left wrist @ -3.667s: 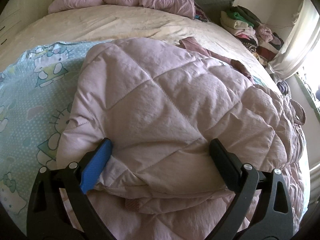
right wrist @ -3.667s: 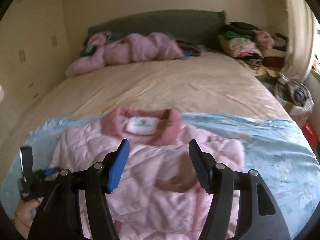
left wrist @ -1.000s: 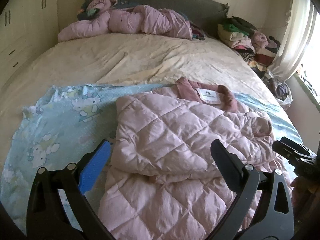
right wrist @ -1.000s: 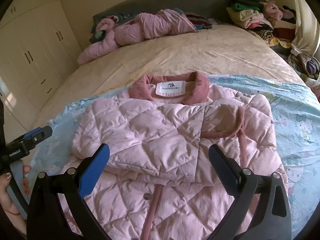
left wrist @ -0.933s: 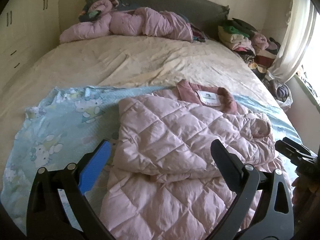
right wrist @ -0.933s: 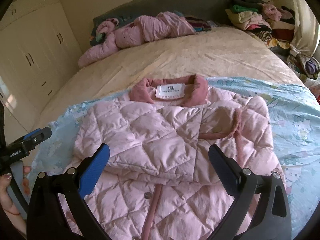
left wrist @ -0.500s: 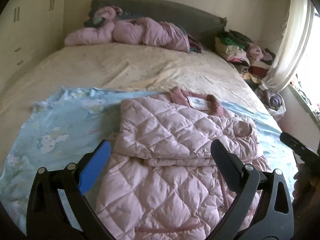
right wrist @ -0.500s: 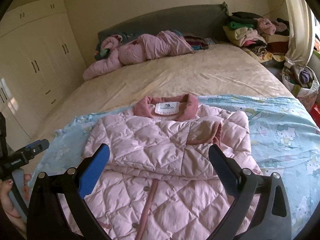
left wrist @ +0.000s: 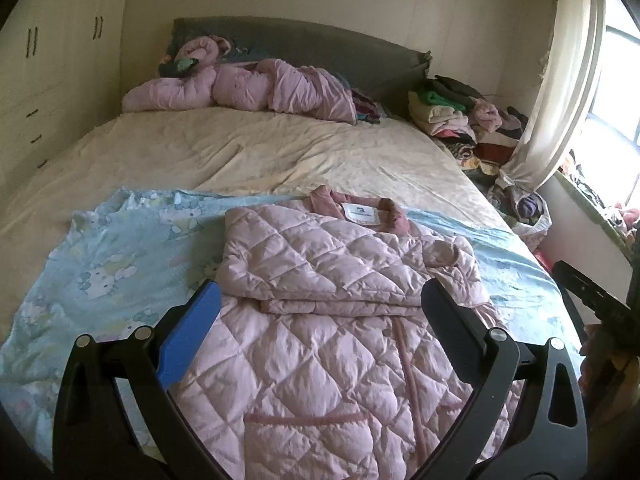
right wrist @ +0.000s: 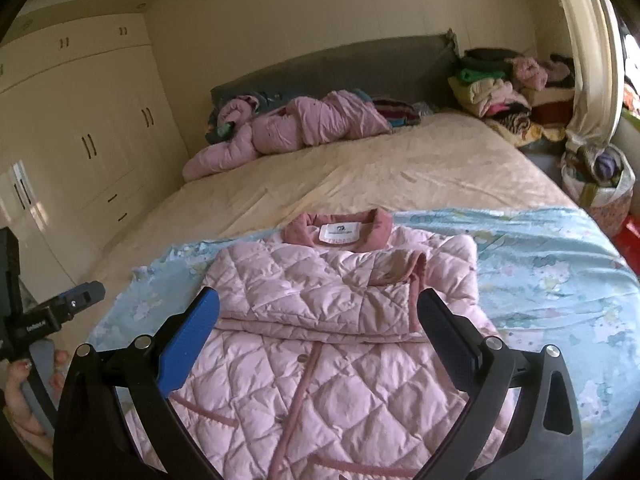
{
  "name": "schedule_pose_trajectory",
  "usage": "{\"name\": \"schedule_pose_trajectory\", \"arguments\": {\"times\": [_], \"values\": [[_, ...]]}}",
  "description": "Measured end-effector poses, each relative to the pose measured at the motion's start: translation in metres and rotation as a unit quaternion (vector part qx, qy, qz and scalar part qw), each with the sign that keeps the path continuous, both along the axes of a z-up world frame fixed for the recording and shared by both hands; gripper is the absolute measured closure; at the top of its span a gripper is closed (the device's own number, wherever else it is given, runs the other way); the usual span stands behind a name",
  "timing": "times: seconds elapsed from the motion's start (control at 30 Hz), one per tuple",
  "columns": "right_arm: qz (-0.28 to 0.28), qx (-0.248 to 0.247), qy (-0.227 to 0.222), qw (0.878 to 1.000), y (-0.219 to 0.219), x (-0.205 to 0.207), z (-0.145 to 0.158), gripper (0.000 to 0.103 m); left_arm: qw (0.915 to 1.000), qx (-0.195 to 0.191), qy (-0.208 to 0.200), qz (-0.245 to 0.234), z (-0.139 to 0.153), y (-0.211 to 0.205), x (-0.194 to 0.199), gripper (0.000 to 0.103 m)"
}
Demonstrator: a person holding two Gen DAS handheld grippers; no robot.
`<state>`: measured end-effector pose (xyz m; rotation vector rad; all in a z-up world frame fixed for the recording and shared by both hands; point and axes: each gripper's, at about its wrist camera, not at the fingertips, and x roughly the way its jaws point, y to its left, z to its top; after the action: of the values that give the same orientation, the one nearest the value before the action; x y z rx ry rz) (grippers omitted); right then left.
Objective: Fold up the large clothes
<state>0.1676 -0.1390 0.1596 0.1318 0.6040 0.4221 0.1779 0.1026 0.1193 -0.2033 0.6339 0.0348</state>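
A pink quilted jacket (left wrist: 332, 320) lies face up on a light blue cartoon-print sheet (left wrist: 120, 248) on the bed, collar and white label at the far end. Both sleeves are folded across the chest. It also shows in the right wrist view (right wrist: 320, 340). My left gripper (left wrist: 320, 300) is open and empty, held above the jacket's lower half. My right gripper (right wrist: 318, 308) is open and empty, also above the lower half. The left gripper shows at the left edge of the right wrist view (right wrist: 60, 312); the right one shows at the right edge of the left wrist view (left wrist: 592, 296).
A cream bedspread (left wrist: 260, 152) covers the far half of the bed. Another pink padded garment (left wrist: 248, 88) lies by the grey headboard (left wrist: 320, 48). Stacked clothes (left wrist: 460, 116) sit at the far right, with a curtain (left wrist: 552, 92) and a bag (right wrist: 600, 184). Wardrobes (right wrist: 80, 140) stand on the left.
Both grippers have let go of the sleeves and pulled back and up from the jacket. The whole jacket now shows, with its sleeves folded over the chest.
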Motion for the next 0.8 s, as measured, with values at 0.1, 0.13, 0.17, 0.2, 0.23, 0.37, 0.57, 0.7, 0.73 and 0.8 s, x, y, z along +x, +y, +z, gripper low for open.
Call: {"name": "schedule_pose_trajectory", "arguments": {"times": [0.1,0.13,0.17,0.2,0.23,0.37,0.57,0.7,0.73,0.8], "values": [[0.002,-0.002,-0.006,1.000,-0.006,-0.015,0.003,0.004,0.9999,0.011,-0.005,0.004,0.003,-0.003,-0.012,0.009],[0.003,-0.002,-0.007,1.000,-0.008,-0.020,0.003,0.004,0.9998,0.016,-0.008,0.006,0.004,-0.005,-0.017,0.009],[0.001,-0.005,-0.011,1.000,-0.011,-0.026,0.004,0.004,0.9996,0.022,-0.012,0.008,0.004,-0.007,-0.023,0.009],[0.002,-0.006,-0.013,1.000,-0.011,-0.031,0.005,0.004,0.9995,0.026,-0.014,0.010,0.004,-0.008,-0.027,0.009],[0.004,-0.008,-0.015,1.000,-0.013,-0.036,0.005,0.004,0.9994,0.030,-0.016,0.010,0.004,-0.009,-0.032,0.009],[0.008,-0.015,-0.023,1.000,-0.017,-0.055,0.008,0.004,0.9994,0.033,-0.014,0.006,-0.002,-0.014,-0.048,0.009],[0.013,-0.014,-0.027,0.999,-0.021,-0.078,0.007,0.004,0.9987,0.050,0.004,0.004,-0.020,-0.022,-0.066,0.009],[0.016,-0.013,-0.026,0.999,-0.024,-0.089,0.003,0.004,0.9986,0.052,0.008,0.000,-0.028,-0.025,-0.075,0.009],[0.015,-0.013,-0.025,1.000,-0.025,-0.092,0.002,0.004,0.9986,0.053,0.009,-0.001,-0.030,-0.026,-0.077,0.009],[0.014,-0.011,-0.022,1.000,-0.025,-0.096,-0.001,0.004,0.9982,0.059,0.012,-0.002,-0.034,-0.028,-0.082,0.009]]}}
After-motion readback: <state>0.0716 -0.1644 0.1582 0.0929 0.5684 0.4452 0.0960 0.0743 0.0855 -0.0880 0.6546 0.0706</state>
